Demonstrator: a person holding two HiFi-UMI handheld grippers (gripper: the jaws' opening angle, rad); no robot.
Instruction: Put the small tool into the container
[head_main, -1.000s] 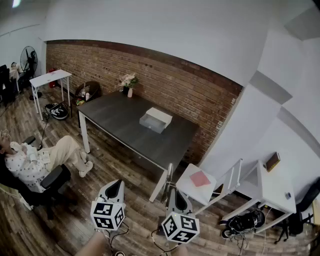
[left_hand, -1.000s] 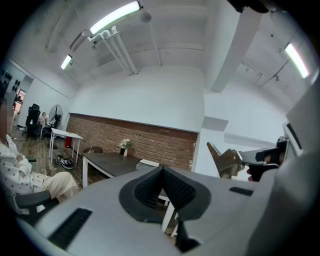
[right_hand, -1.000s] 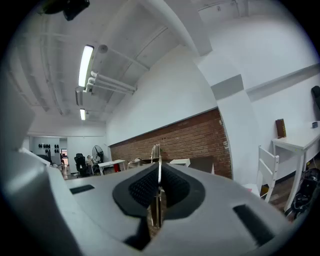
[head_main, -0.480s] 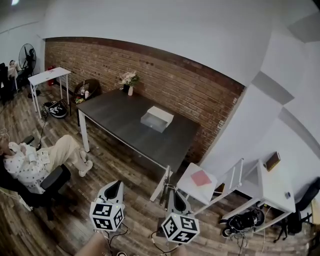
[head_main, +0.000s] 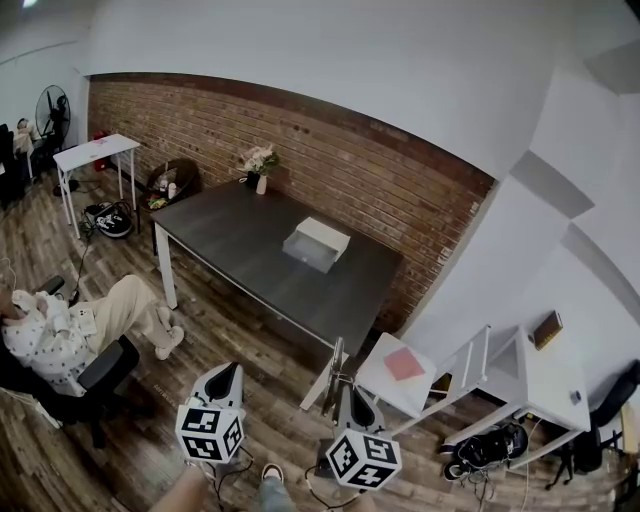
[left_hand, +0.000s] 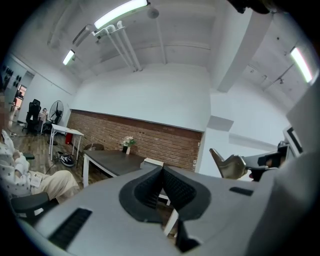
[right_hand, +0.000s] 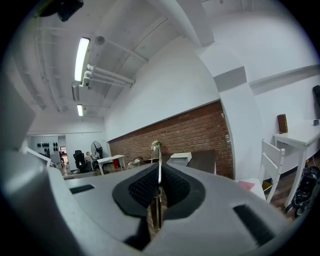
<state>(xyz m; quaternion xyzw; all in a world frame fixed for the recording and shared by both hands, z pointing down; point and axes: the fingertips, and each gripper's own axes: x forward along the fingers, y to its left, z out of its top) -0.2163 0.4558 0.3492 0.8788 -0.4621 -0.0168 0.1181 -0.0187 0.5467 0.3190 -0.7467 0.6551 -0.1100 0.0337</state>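
Brick-walled room, dark table (head_main: 240, 245) ahead, container (head_main: 315, 243) on it, well off. Shoe (head_main: 270, 472) just stepped into view: we're walking over. Left gripper (head_main: 232, 370) pressed together, empty; right gripper (head_main: 350, 390) pinching the tool (head_main: 338, 358), carry looks early.

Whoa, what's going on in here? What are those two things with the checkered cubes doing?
A person stands on the wooden floor with a grabbing tool in each hand. The right tool is shut on a thin metal piece that sticks out past its tip. The left tool is shut with nothing in it. The container sits on the dark table by the brick wall, well away from both tools, so the metal piece is not in it yet.
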